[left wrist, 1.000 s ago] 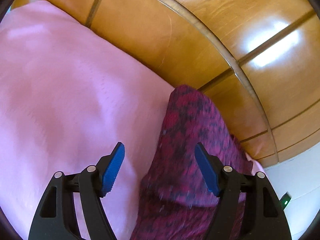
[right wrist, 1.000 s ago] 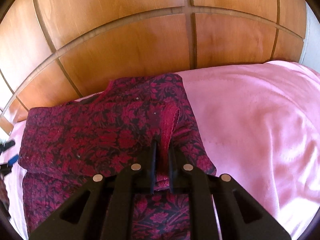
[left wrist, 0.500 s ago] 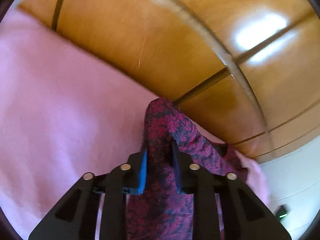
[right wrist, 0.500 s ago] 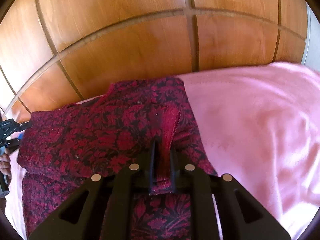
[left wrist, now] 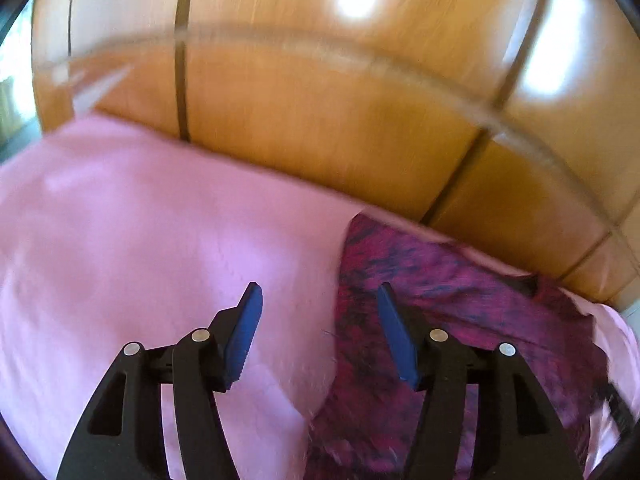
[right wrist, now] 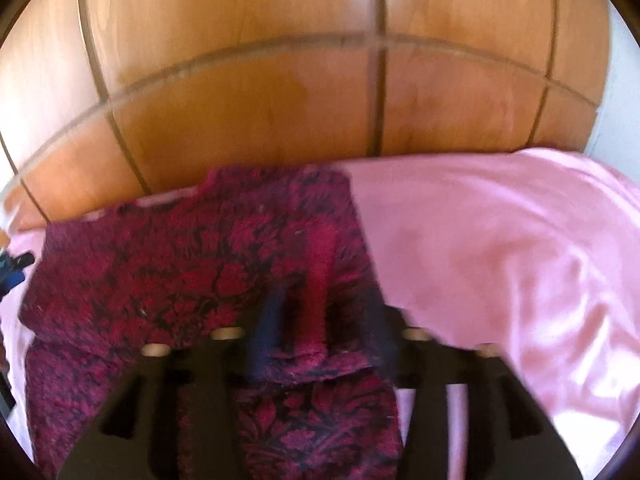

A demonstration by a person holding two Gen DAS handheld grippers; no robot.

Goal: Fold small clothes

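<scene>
A dark red garment with a black floral print [right wrist: 168, 272] lies folded on a pink bedsheet [right wrist: 500, 248], up against a wooden headboard. In the right wrist view my right gripper [right wrist: 320, 320] is open, its blurred fingers on either side of the garment's folded red hem, which rests on the cloth. In the left wrist view my left gripper [left wrist: 318, 336] is open and empty over the garment's [left wrist: 460, 320] left edge, one finger above the bedsheet [left wrist: 140, 260], the other above the cloth. The left gripper [right wrist: 14, 270] also shows at the far left of the right wrist view.
The wooden panelled headboard [right wrist: 280, 100] rises directly behind the garment and fills the top of both views [left wrist: 340, 120]. Pink sheet spreads to the right of the garment in the right wrist view. A pale wall [right wrist: 622, 92] shows at the far right.
Both grippers have opened and let go of the garment. The left one had shut on the garment's edge half a second ago. Both views are blurred by motion.
</scene>
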